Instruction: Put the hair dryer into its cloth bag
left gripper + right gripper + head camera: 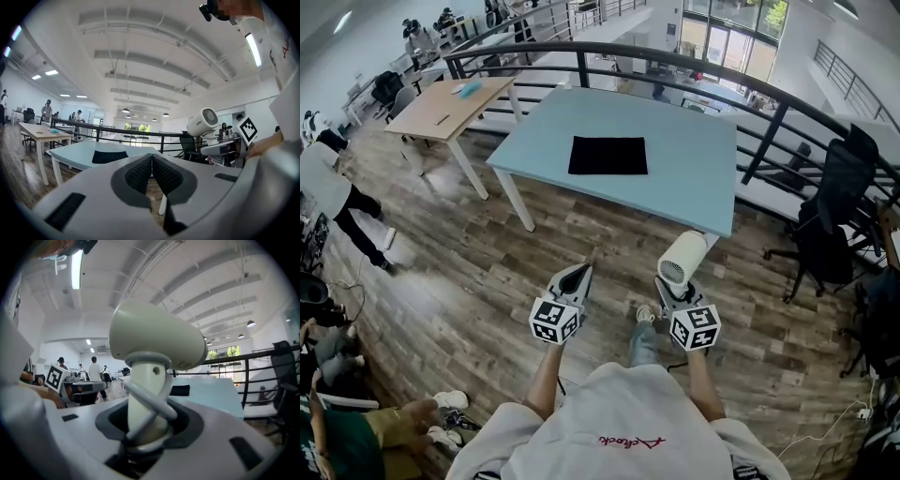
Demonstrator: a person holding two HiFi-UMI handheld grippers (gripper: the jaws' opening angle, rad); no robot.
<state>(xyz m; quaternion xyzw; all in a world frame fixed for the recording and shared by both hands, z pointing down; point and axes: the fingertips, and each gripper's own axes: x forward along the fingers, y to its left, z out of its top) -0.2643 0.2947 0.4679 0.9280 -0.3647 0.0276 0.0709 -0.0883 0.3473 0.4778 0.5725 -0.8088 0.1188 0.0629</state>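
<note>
The cream hair dryer [682, 256] stands upright with its handle [145, 399] clamped in my right gripper [673, 281], and its cord is looped round the handle. My left gripper [578, 274] is shut and holds nothing, level with the right one on its left. The black cloth bag [608, 156] lies flat on the light-blue table [694, 178], well ahead of both grippers. In the left gripper view, the bag [109, 156] shows beyond the closed fingertips [140, 171], and the dryer [206, 122] stands at right. The right gripper view shows the bag [179, 390] behind the dryer [154, 341].
I stand on wooden floor short of the table. A wooden table [455, 103] stands at back left, and a black railing [675, 61] curves behind both tables. A black office chair [830, 216] is at right. A person [328, 187] walks at left, and another sits at bottom left [356, 431].
</note>
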